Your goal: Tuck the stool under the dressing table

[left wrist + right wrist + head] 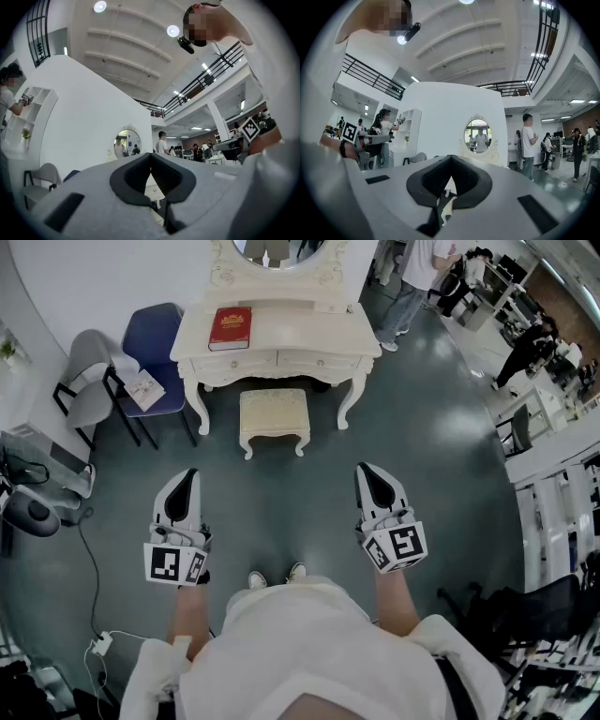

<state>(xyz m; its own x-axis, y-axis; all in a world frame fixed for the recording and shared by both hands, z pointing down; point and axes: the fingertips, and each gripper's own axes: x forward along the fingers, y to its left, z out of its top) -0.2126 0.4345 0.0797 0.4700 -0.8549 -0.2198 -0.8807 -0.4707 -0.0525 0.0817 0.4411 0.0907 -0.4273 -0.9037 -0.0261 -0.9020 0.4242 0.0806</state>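
Note:
The cream dressing table [309,334] stands against the white wall at the top of the head view, under an oval mirror [274,251]. The matching cream stool [274,418] stands on the floor just in front of it, its far edge at the table's front. My left gripper [190,476] and right gripper [366,471] hover side by side, a good way short of the stool, both shut and empty. The left gripper view shows its jaws [151,155] closed, with the mirror [127,143] beyond. Closed jaws [451,158] also fill the right gripper view, and a cream leg [446,206] shows through the gap below.
A red book [231,327] lies on the tabletop. A blue chair [155,352] and a grey chair [84,381] stand left of the table. A cable with a power strip [98,645] lies at the lower left. People [412,277] and white shelving [562,493] are to the right.

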